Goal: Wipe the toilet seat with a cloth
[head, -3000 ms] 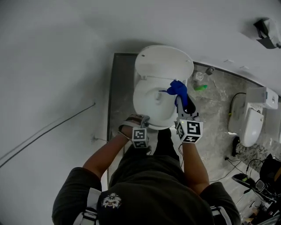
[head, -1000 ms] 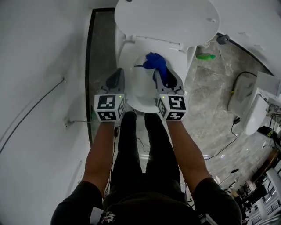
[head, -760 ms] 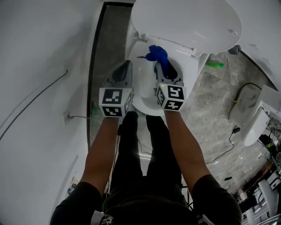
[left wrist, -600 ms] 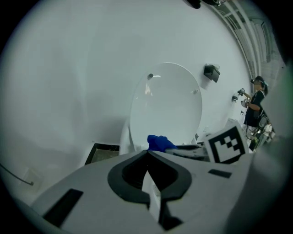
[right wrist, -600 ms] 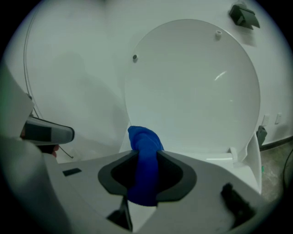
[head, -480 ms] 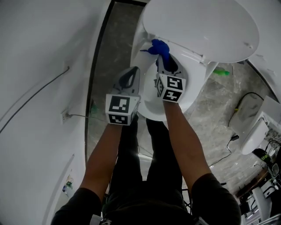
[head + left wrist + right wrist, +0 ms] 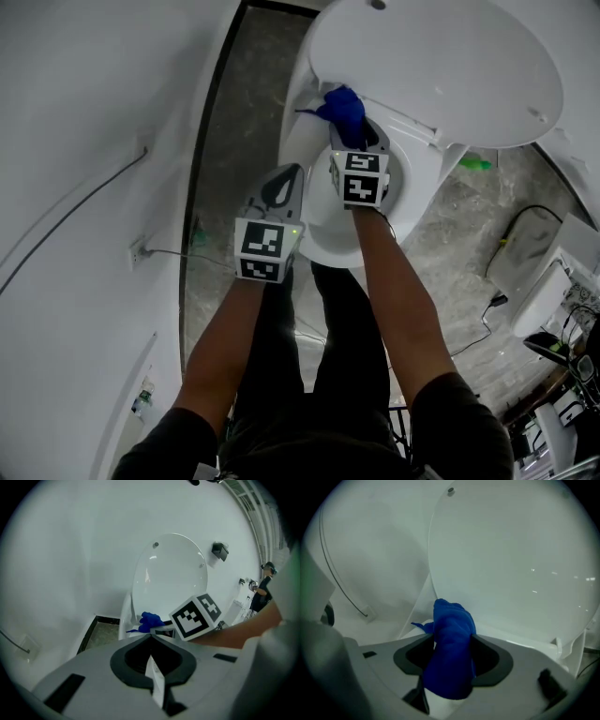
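A white toilet stands with its lid (image 7: 441, 66) raised and its seat (image 7: 323, 239) down. My right gripper (image 7: 349, 127) is shut on a blue cloth (image 7: 343, 109), which hangs at the back left of the seat near the hinge. In the right gripper view the blue cloth (image 7: 451, 651) fills the gap between the jaws, with the lid (image 7: 511, 564) right behind. My left gripper (image 7: 284, 178) is shut and empty, hovering over the seat's left edge. In the left gripper view its tips (image 7: 151, 637) meet, and the blue cloth (image 7: 150, 621) shows beyond.
A white wall (image 7: 84, 141) runs along the left, with a thin cable and a wall socket (image 7: 139, 249). A dark strip of floor (image 7: 220, 169) lies between wall and toilet. A green object (image 7: 476, 163) lies on the marble floor right of the toilet; a second white fixture (image 7: 534, 272) stands farther right.
The right gripper has moved forward and down with the cloth, from over the bowl to the back of the seat. The left gripper has sunk slightly beside the seat's left edge.
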